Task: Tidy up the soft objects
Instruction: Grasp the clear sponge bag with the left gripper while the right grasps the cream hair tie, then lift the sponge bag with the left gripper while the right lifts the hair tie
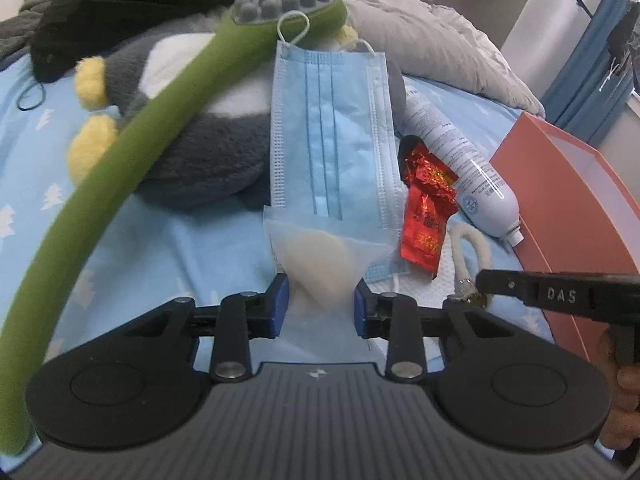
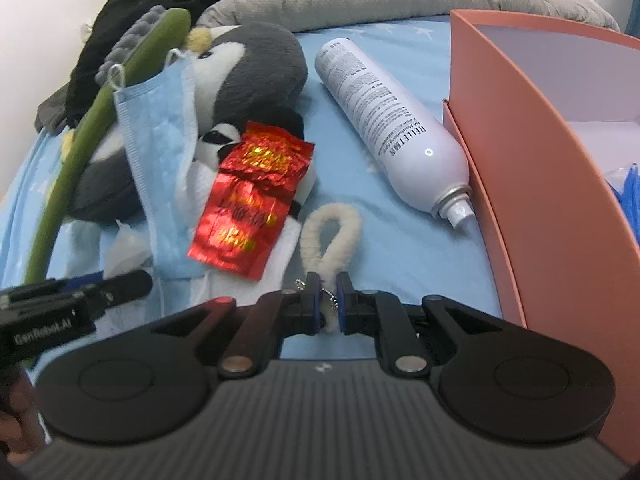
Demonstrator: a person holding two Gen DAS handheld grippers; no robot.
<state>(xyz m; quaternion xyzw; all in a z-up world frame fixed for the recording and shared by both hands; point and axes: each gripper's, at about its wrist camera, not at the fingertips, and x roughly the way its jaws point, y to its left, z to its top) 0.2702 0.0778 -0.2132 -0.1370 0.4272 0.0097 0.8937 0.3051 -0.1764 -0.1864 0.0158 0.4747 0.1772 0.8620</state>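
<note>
Pinching the fluffy loop (image 2: 330,236) tight in the right gripper (image 2: 329,304), left gripper (image 1: 322,304) clamping a translucent pouch (image 1: 320,264). Next, lifting both toward the orange box (image 2: 520,184), probably.

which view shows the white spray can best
The right wrist view: the spray can lies whole on the blue sheet beside the orange box, label and nozzle clear. In the left wrist view the spray can is smaller, and the red packet covers part of its side.

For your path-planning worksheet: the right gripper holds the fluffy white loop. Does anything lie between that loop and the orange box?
Yes. The white spray bottle lies on the blue sheet with its nozzle almost against the orange box wall. Nearer the right gripper, the sheet between the fluffy white loop and box looks bare.
</note>
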